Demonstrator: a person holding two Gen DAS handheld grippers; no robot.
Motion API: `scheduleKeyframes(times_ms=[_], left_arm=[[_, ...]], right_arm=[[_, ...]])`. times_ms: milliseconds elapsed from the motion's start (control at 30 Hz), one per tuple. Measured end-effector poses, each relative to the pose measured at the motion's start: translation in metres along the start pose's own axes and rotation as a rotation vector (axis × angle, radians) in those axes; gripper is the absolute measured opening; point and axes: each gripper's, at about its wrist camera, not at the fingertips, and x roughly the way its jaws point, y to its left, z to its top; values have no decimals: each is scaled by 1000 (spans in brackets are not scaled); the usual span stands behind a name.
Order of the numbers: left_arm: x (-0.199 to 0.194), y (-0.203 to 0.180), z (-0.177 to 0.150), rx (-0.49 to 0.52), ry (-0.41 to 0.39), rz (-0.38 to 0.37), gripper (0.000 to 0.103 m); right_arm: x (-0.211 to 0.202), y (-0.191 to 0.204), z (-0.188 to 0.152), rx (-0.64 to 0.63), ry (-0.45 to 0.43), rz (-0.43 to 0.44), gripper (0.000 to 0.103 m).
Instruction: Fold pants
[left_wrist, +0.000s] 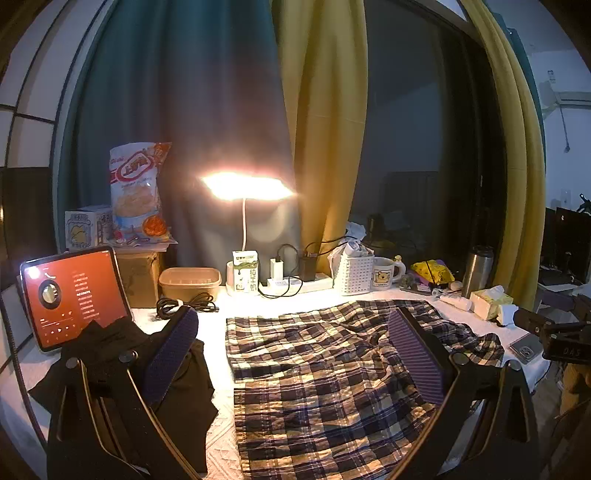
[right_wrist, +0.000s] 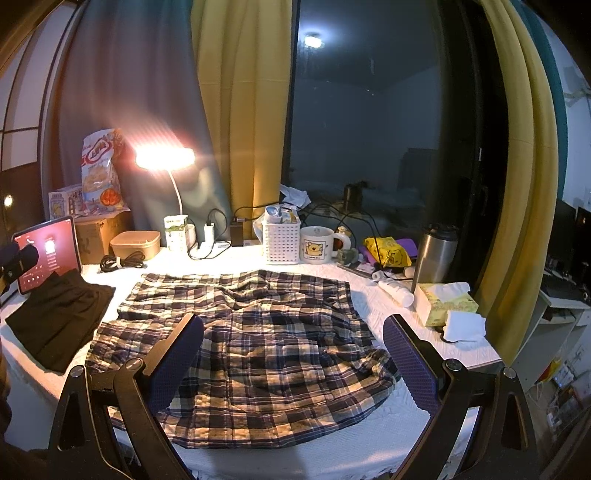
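Observation:
Plaid pants (left_wrist: 325, 373) lie spread and wrinkled on the white table cover (left_wrist: 218, 325); they also show in the right wrist view (right_wrist: 258, 343). My left gripper (left_wrist: 295, 354) is open and empty, held above the pants' near left part. My right gripper (right_wrist: 295, 358) is open and empty, held above the pants' near edge. A folded black garment (left_wrist: 184, 384) lies to the left of the pants, also seen in the right wrist view (right_wrist: 59, 317).
A tablet (left_wrist: 70, 295) stands at the left. A lit desk lamp (left_wrist: 245, 188), power strip (left_wrist: 295, 284), white basket (right_wrist: 280, 240), mug (right_wrist: 319, 245), steel flask (right_wrist: 436, 254) and tissue box (right_wrist: 443, 302) line the back and right edge.

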Motion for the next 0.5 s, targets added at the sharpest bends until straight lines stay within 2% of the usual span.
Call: scheduleKeyframes(times_ms=[500], left_arm=[[-1,2,-1,0,1,6,102]], right_arm=[[0,4,-1,-4,1,5,99]])
